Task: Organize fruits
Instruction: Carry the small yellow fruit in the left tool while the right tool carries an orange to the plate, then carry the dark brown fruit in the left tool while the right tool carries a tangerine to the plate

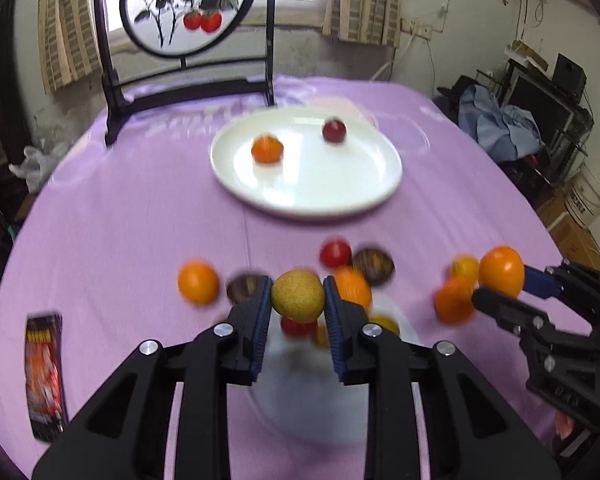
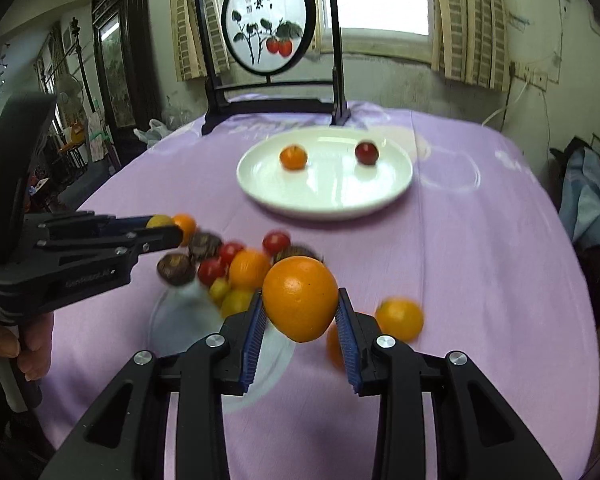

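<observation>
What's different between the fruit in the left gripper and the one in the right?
The left hand-held gripper holds a yellow-brown pear with dull, speckled skin; the right hand-held gripper holds an orange that is bright and glossy. The orange looks the larger of the two, bulging past the fingertips, while the pear fits between them. Both are roundish, lifted off the purple tablecloth, and clamped between blue pads.

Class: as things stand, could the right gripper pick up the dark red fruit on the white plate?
Probably not yet: the right gripper is shut on an orange. The path to the dark red fruit on the white plate looks clear.
</observation>
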The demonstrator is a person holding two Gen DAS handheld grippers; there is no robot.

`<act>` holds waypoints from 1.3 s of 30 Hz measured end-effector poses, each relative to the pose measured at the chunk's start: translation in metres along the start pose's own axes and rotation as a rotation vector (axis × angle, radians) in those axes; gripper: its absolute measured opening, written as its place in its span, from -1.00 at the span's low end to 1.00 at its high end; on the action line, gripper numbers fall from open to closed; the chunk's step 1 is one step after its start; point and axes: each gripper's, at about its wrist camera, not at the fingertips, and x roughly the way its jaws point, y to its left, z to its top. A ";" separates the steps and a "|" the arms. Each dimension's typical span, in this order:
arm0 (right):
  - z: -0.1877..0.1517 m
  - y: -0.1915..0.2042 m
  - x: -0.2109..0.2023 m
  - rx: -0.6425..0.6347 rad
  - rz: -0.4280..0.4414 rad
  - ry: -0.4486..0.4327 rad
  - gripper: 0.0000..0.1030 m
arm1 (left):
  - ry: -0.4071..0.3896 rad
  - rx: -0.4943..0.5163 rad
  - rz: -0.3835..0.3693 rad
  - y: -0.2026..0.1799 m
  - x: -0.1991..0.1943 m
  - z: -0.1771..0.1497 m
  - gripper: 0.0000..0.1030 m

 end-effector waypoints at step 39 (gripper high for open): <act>-0.004 -0.034 0.027 0.075 -0.101 0.075 0.09 | -0.057 -0.035 0.207 0.023 0.013 0.006 0.62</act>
